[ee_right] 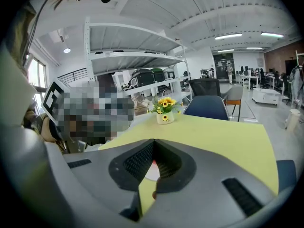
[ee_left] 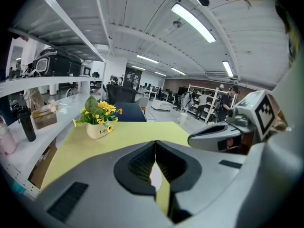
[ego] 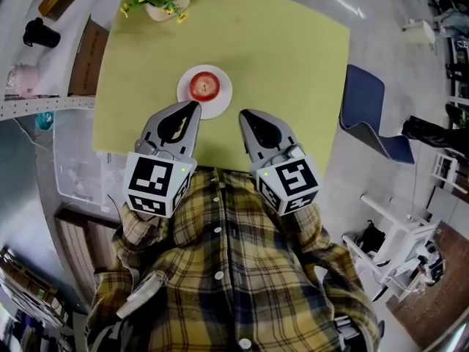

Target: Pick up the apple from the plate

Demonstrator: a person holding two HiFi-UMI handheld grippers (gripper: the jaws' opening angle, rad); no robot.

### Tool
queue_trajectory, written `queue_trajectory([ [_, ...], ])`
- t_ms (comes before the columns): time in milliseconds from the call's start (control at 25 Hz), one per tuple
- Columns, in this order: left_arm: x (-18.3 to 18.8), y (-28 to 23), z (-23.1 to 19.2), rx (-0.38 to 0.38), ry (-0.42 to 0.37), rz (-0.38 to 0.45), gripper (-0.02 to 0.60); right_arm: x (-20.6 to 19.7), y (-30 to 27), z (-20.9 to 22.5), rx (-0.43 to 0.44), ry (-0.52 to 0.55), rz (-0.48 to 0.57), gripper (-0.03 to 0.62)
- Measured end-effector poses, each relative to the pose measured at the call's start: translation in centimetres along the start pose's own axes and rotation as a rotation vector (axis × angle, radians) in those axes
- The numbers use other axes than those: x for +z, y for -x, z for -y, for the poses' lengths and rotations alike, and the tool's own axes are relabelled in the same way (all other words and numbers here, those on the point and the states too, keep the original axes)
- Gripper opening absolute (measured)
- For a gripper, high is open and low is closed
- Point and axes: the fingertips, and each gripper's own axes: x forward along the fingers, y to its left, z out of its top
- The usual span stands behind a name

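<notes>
Your left gripper (ego: 194, 106) and right gripper (ego: 244, 114) both have their jaws pressed together and hold nothing, side by side over the near part of the table (ego: 286, 57). The apple (ego: 204, 86) sits on the white plate (ego: 223, 98), just beyond your left gripper's tip.
</notes>
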Motion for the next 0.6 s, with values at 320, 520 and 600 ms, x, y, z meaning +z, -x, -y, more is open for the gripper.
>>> queue_trajectory([
  [320, -0.4, -1.0, -1.2, -0.016, 0.022, -0.005, 0.008, 0.1, -0.5, 0.4, -0.014, 0.019, -0.018, -0.003],
  [520, -1.0, -1.2, -1.8, -0.009, 0.026, -0.014, 0.016, -0.1, -1.0, 0.9, -0.020, 0.015, -0.025, -0.003],
  [600, -1.2, -1.3, -2.1, -0.013, 0.024, -0.022, 0.051, -0.2, -1.2, 1.0, -0.020, 0.009, -0.024, -0.003],
])
